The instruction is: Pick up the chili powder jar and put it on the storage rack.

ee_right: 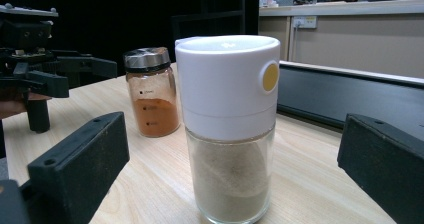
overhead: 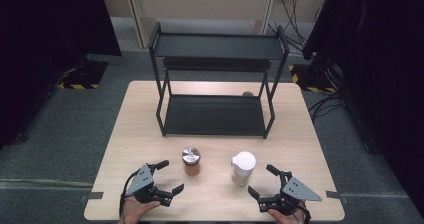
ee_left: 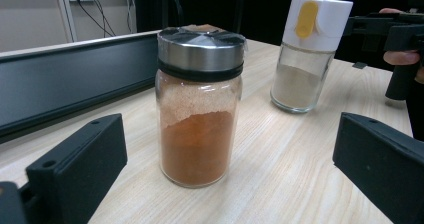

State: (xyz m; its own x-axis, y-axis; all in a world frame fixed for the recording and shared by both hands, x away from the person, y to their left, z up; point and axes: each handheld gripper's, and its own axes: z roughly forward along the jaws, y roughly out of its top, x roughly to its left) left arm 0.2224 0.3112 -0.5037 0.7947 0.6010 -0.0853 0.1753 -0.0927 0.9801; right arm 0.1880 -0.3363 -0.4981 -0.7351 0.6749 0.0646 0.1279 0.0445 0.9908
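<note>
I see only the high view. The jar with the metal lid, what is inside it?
Observer: The metal-lid jar holds orange-brown powder, filled a little over halfway.
Operator: And the white-cap jar?
Observer: The white-cap jar holds pale beige powder, and its cap carries a round yellow button on the side.
Operator: Is the right tool touching it?
Observer: No. The right tool is open, with the jar ahead between its jaws, clear of both.

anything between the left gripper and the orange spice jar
Nothing. In the high view, bare table separates the open left gripper from the orange spice jar; in the left gripper view the jar stands ahead of the spread fingers, untouched.
</note>
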